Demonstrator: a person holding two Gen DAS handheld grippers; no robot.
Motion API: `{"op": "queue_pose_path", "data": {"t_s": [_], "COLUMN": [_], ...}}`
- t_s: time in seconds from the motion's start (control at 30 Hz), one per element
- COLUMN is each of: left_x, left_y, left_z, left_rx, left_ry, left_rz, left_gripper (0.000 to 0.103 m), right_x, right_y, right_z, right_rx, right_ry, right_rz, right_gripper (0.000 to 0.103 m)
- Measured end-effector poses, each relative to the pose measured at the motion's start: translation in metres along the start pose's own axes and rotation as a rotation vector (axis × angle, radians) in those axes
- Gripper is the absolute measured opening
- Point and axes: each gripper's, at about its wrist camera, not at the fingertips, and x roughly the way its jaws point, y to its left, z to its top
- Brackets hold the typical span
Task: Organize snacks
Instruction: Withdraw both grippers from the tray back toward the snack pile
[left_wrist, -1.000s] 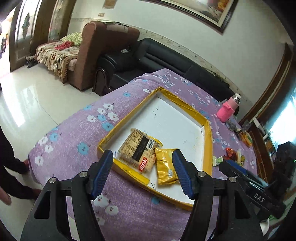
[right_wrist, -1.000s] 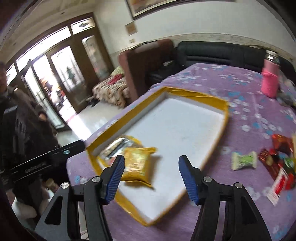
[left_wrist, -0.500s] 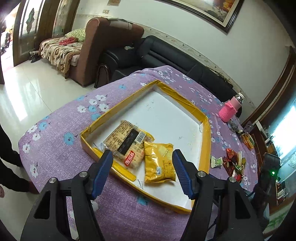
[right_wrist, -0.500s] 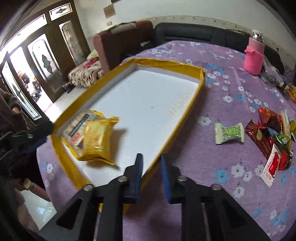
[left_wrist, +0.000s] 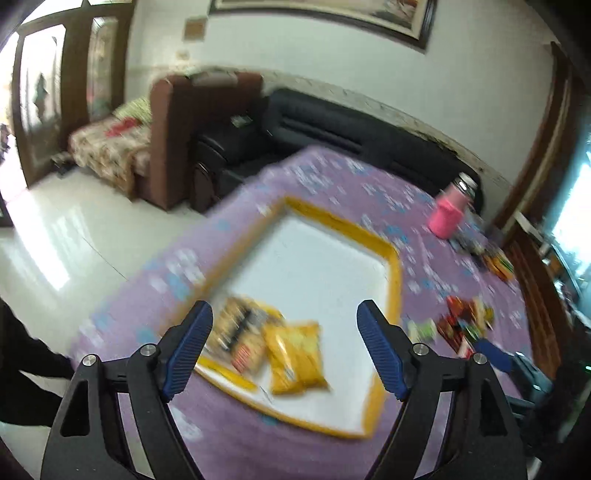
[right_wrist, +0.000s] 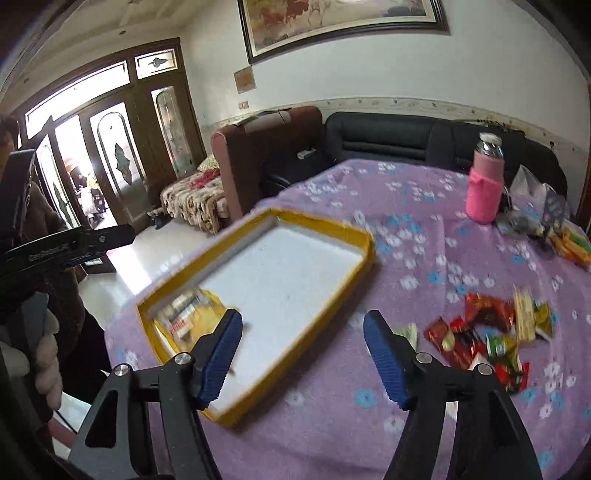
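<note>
In the left wrist view, motion blur smeared the tabletop (left_wrist: 332, 184) and print on the snack packets was unreadable; the far-right side fell into shadow. The left gripper (left_wrist: 284, 347) pointed downward over the near end of the yellow-rimmed tray (left_wrist: 393, 280), its jaws spread with nothing between them, having just been opening. Inside the tray, at its near-left corner, lay a tan cracker packet (left_wrist: 240, 332) and, touching it on the right, a yellow packet (left_wrist: 295, 358). A loose pile of wrappers (left_wrist: 465, 325) lay on the purple floral cloth to the right of the tray. In the right wrist view, the near tray corner and its packets were blurred, and the left finger partly covered them. The right gripper (right_wrist: 301, 354) was tilted down above the cloth just beside the tray's right rim (right_wrist: 365, 254), its jaws released and empty, having just been opening. Red, green and yellow wrappers (right_wrist: 487, 332) lay scattered right of it; a pink-sleeved bottle (right_wrist: 484, 188) stood upright farther back.
</note>
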Motion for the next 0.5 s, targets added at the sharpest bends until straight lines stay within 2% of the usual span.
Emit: {"op": "queue_pose_path", "data": {"t_s": [0.07, 0.17, 0.27, 0.4, 0.5], "left_x": [0.018, 0.038, 0.043, 0.042, 0.042], "left_y": [-0.006, -0.021, -0.036, -0.045, -0.043], "left_z": [-0.025, -0.042, -0.050, -0.054, -0.055], "left_rx": [-0.001, 0.029, 0.058, 0.078, 0.068], "left_ry": [0.079, 0.154, 0.167, 0.172, 0.182], "left_rz": [-0.061, -0.098, -0.124, -0.147, -0.157], "left_gripper": [0.081, 0.081, 0.081, 0.081, 0.081], "right_x": [0.007, 0.011, 0.004, 0.001, 0.006], "right_y": [-0.012, -0.040, -0.072, -0.087, -0.092], "right_z": [-0.025, -0.053, -0.069, -0.078, -0.083], "right_rx": [0.022, 0.109, 0.213, 0.251, 0.269], "right_ry": [0.046, 0.102, 0.116, 0.129, 0.137], "right_rz": [-0.012, -0.019, -0.039, -0.076, -0.070], "right_gripper": [0.070, 0.070, 0.070, 0.070, 0.070]}}
